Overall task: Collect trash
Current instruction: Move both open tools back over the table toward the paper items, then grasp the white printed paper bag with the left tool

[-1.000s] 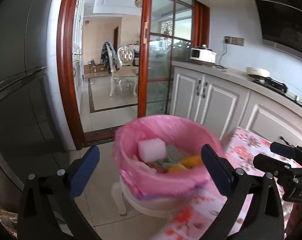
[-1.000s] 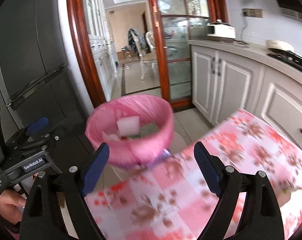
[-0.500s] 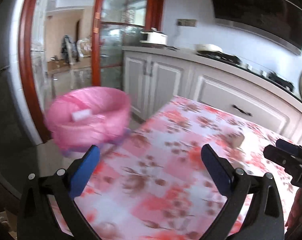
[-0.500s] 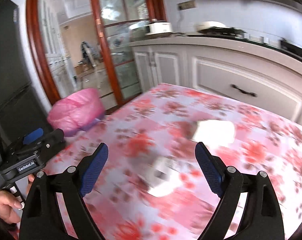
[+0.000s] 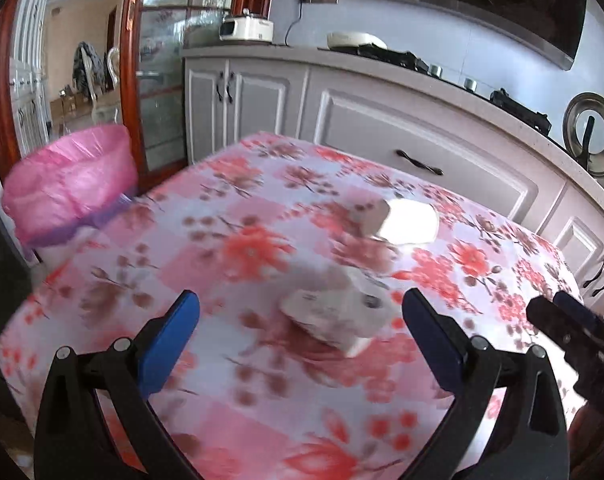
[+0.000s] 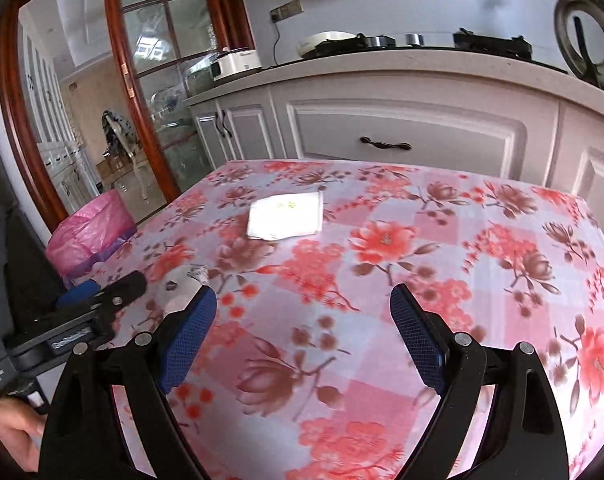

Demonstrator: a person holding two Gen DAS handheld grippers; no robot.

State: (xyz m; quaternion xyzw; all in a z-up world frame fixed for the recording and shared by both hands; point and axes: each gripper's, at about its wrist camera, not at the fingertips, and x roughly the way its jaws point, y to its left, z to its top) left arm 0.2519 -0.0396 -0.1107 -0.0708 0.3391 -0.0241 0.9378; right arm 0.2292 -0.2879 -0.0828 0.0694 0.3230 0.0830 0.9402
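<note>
A table with a pink floral cloth (image 5: 238, 248) (image 6: 382, 240) holds two pieces of white trash. A crumpled white packet (image 5: 336, 318) lies just ahead of my open, empty left gripper (image 5: 300, 326). A flat white wrapper (image 5: 408, 222) (image 6: 286, 216) lies farther on the cloth. My right gripper (image 6: 304, 322) is open and empty above the table's near part, well short of the wrapper. A bin lined with a pink bag (image 5: 72, 184) (image 6: 92, 232) stands off the table's left end. The packet is mostly hidden behind the left finger in the right wrist view.
White kitchen cabinets and a counter (image 5: 382, 76) (image 6: 402, 92) run behind the table, with appliances on top. A wood-framed glass door (image 5: 150, 80) stands behind the bin. The left gripper shows at the left of the right wrist view (image 6: 98, 308); the right one at the right of the left wrist view (image 5: 574, 324).
Both grippers have swung right, away from the pink bin and over the table. The bin has slid to the left edge of both views; the white trash has come into view ahead.
</note>
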